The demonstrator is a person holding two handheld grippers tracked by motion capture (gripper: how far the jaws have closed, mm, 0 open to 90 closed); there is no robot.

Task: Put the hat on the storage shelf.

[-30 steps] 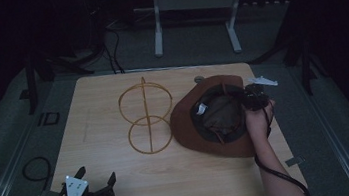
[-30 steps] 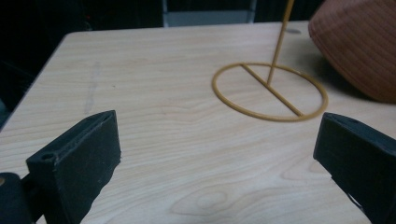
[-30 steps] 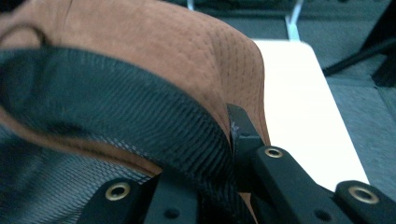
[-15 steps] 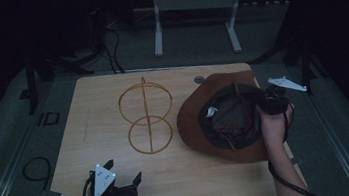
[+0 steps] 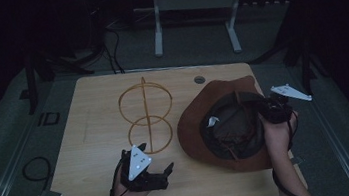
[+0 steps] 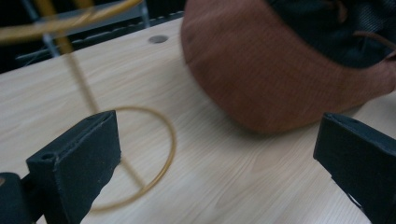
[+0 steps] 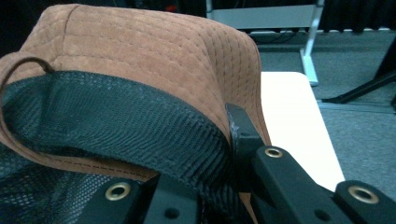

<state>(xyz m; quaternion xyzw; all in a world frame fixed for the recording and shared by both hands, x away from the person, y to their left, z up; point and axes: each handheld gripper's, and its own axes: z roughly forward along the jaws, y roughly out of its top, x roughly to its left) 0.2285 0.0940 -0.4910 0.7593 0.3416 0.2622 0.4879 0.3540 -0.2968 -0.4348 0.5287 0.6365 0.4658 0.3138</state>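
A brown suede hat (image 5: 201,125) with a black mesh lining lies crown-down on the right half of the wooden table (image 5: 89,113). My right gripper (image 5: 271,111) is shut on the hat's brim at its right side; in the right gripper view the brim and lining (image 7: 154,116) are pinched between the jaws. A gold wire stand (image 5: 145,116) of two rings on a stem rises at the table's middle. My left gripper (image 5: 164,172) hovers open near the front edge, jaws pointing right toward the hat (image 6: 261,74), with the stand's base ring (image 6: 163,140) ahead of its jaws.
A round cable hole (image 5: 199,80) sits in the table's far edge. Beyond the table stand a white metal frame (image 5: 191,5) and cables on the dark floor. Bare wood lies left of the stand.
My left gripper has moved right along the front edge and risen, now near the stand's base. The right gripper has shifted right with the hat's brim, tilting the hat.
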